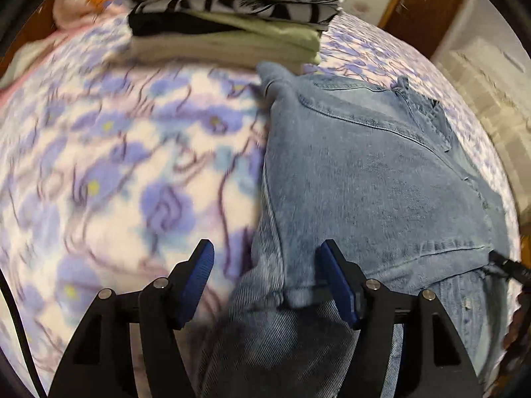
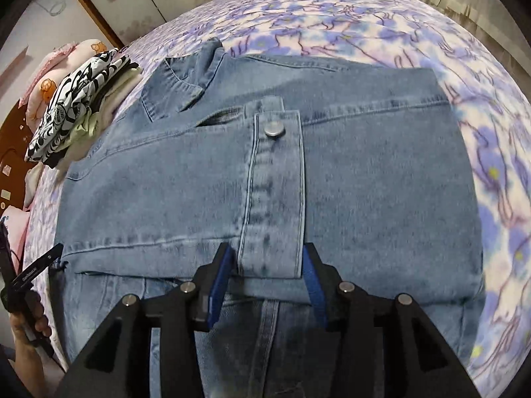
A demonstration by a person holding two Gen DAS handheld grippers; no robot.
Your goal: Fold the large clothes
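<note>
A blue denim jacket [image 2: 365, 182] lies partly folded on the flowered bedspread, collar [image 2: 186, 76] at the far left, a sleeve cuff with a metal button [image 2: 274, 129] laid across it. My right gripper [image 2: 265, 265] stands open above the near fold, the cuff's end between its blue pads [image 2: 219, 275] without being pressed. In the left wrist view the jacket [image 1: 381, 182] fills the right half. My left gripper [image 1: 265, 265] is open over its left edge, with a denim hem lying loose between the fingers.
A stack of folded clothes [image 1: 232, 16] topped by a black-and-white print sits at the bed's far side, beside a pink blanket [image 2: 66, 59]. The purple-flowered bedspread [image 1: 116, 165] spreads left of the jacket. A hand [image 2: 30, 325] holds the left gripper's handle.
</note>
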